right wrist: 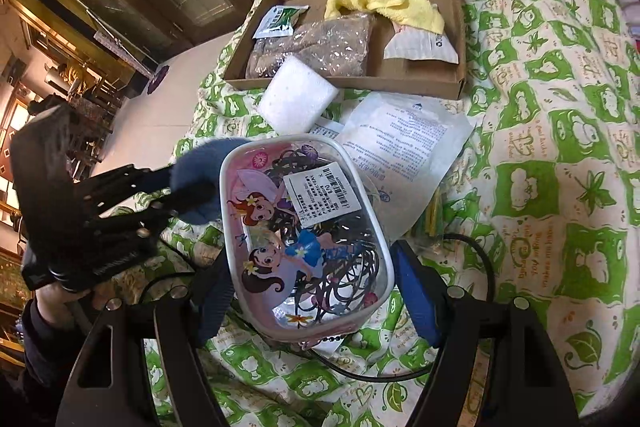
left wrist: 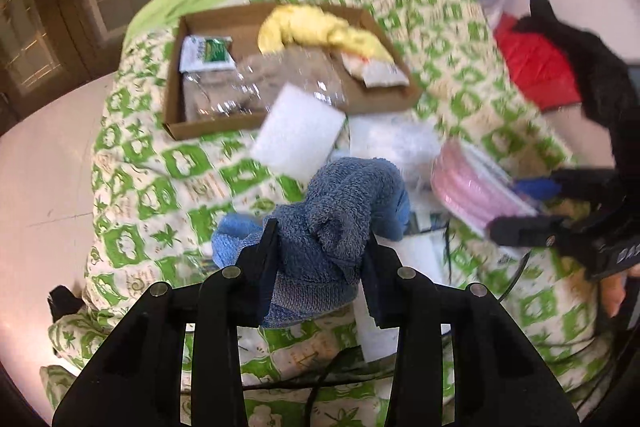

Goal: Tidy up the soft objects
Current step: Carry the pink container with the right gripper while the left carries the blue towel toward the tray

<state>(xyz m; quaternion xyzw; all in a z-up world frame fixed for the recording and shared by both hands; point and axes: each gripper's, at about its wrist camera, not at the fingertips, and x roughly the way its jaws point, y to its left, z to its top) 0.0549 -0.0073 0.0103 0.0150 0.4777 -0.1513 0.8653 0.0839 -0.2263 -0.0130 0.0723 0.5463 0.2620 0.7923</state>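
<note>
A blue terry towel is bunched between the fingers of my left gripper, which is shut on it and holds it above the green-and-white quilt. In the right wrist view the same towel shows at the left gripper. My right gripper is shut on a clear pink cartoon pouch full of hair ties; the pouch also shows in the left wrist view. A cardboard tray farther back holds a yellow cloth and a bagged brown cloth.
A white sponge leans on the tray's near rim. A printed plastic sheet lies beside the pouch, and a black cable runs over the quilt. A green packet lies in the tray. Red fabric sits far right.
</note>
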